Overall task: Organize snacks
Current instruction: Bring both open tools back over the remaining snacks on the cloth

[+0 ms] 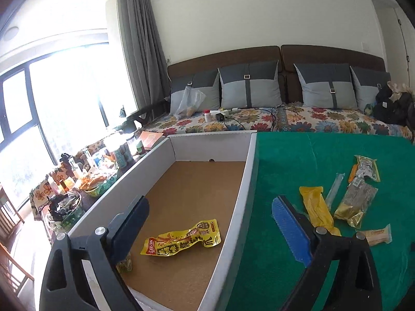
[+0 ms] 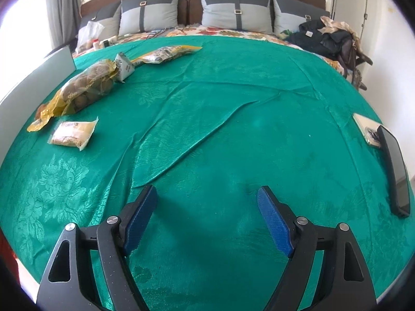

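A white cardboard box (image 1: 246, 171) with a brown floor stands on the green tablecloth (image 1: 298, 160). A yellow snack packet (image 1: 181, 238) lies inside it, and a small packet (image 1: 124, 264) peeks from behind my left finger. My left gripper (image 1: 210, 207) is open and empty above the box's right wall. Several snack packets lie on the cloth to its right, among them a yellow one (image 1: 317, 210) and a gold one (image 1: 356, 202). My right gripper (image 2: 207, 194) is open and empty above bare cloth (image 2: 233, 103). A gold bag (image 2: 83, 88) and a small pale packet (image 2: 72, 133) lie far left of it.
Two phones (image 2: 396, 168) lie at the cloth's right edge. The box wall (image 2: 31, 88) shows at the left in the right wrist view. A sofa (image 1: 259, 119) with cushions stands behind the table. A cluttered side table (image 1: 85, 176) stands to the left by the window.
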